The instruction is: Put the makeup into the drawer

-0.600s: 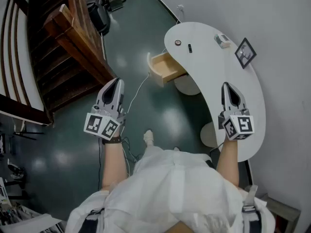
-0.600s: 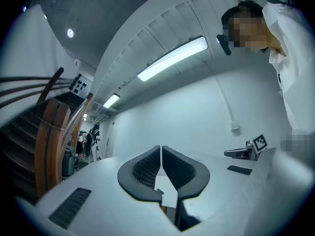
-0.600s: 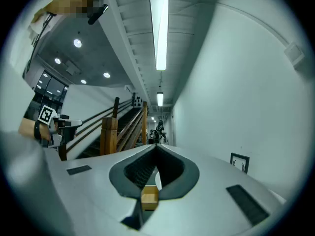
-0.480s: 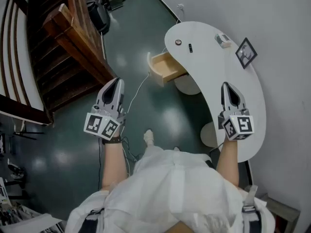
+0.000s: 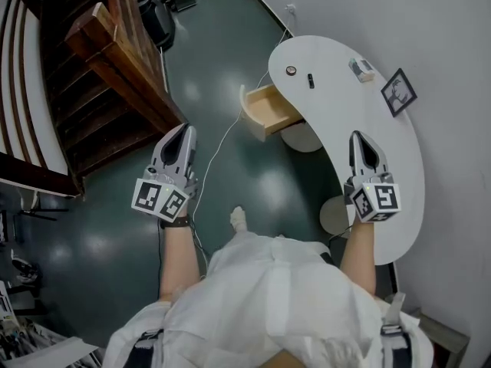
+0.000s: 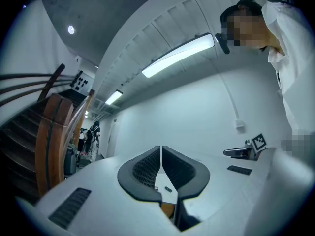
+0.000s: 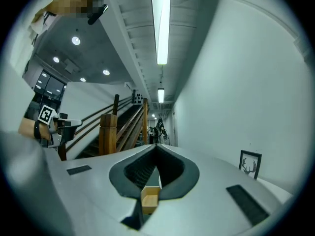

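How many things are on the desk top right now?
4: a round case above the open drawer, a dark tube beside it, a small box and a picture frame by the wall. Others may be hidden.

Count, head view: 1 desk point(image 5: 337, 106), 1 open drawer point(image 5: 268, 110). On desk 4 small items: 1 round pot point(image 5: 291, 70), 1 dark stick point(image 5: 311, 80), 1 box point(image 5: 360, 68), 1 framed picture point(image 5: 399, 92). 2 round bases by desk edge: upper base point(image 5: 304, 136), lower base point(image 5: 334, 215). 2 grippers: left gripper point(image 5: 182, 127), right gripper point(image 5: 358, 134). 1 floor cable point(image 5: 222, 140). 1 wooden staircase point(image 5: 100, 75), upper left of frame.
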Action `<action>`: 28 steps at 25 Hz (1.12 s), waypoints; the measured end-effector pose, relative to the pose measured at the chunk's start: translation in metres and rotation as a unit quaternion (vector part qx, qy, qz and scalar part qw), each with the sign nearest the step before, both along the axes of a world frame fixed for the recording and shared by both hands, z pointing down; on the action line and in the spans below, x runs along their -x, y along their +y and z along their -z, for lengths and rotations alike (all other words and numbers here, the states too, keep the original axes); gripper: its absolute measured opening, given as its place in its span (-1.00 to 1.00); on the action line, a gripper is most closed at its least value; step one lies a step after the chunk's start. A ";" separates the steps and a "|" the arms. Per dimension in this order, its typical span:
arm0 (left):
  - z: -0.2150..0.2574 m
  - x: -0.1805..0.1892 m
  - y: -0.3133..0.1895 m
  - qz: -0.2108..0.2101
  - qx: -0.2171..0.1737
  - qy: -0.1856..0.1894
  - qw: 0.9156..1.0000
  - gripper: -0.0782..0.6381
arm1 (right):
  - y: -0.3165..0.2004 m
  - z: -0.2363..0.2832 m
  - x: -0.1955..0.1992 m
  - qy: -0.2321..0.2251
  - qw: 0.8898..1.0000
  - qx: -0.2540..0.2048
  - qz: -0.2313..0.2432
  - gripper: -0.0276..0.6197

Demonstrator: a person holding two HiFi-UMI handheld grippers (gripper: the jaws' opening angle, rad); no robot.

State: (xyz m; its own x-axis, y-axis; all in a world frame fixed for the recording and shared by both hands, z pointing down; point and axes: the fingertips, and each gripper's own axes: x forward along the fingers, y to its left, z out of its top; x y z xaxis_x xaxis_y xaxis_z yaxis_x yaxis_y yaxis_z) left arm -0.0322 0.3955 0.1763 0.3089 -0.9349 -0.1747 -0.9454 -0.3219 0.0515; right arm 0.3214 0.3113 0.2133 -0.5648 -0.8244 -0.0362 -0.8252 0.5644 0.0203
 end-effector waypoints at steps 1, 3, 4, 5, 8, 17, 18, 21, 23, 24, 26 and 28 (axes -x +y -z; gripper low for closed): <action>0.000 0.008 -0.004 0.001 0.001 0.000 1.000 -0.71 | -0.005 0.001 0.008 -0.004 1.000 0.002 0.002 -0.89; -0.002 0.027 -0.012 0.004 0.003 0.002 1.000 -0.71 | -0.015 0.003 0.024 -0.022 1.000 0.001 0.006 -0.89; -0.003 0.037 -0.016 0.006 0.004 0.004 1.000 -0.71 | -0.022 0.004 0.032 -0.032 0.999 0.001 0.008 -0.89; -0.003 0.049 -0.021 0.008 0.004 0.005 1.000 -0.71 | -0.028 0.004 0.042 -0.038 0.999 0.001 0.009 -0.89; -0.002 0.085 -0.035 0.014 0.005 0.006 1.000 -0.71 | -0.049 0.005 0.075 -0.039 0.999 0.010 0.010 -0.89; -0.005 0.170 -0.063 0.004 0.001 0.013 1.000 -0.71 | -0.077 -0.002 0.157 -0.014 1.000 0.013 -0.007 -0.89; -0.007 0.175 -0.065 0.001 0.002 0.015 1.000 -0.71 | -0.078 -0.004 0.162 -0.011 1.000 0.016 -0.012 -0.89; -0.014 0.185 -0.075 -0.004 0.006 0.026 1.000 -0.71 | -0.085 -0.012 0.166 -0.001 0.999 0.027 -0.024 -0.89; -0.020 0.187 -0.084 -0.010 0.011 0.032 0.999 -0.71 | -0.090 -0.017 0.166 0.004 0.999 0.033 -0.030 -0.89; -0.022 0.186 -0.090 -0.013 0.013 0.033 0.999 -0.71 | -0.094 -0.018 0.165 0.006 0.999 0.034 -0.033 -0.89; -0.025 0.185 -0.103 -0.018 0.015 0.035 0.999 -0.71 | -0.105 -0.020 0.164 0.008 0.999 0.035 -0.037 -0.89; -0.028 0.183 -0.119 -0.022 0.018 0.036 0.999 -0.71 | -0.119 -0.025 0.163 0.010 0.998 0.041 -0.040 -0.89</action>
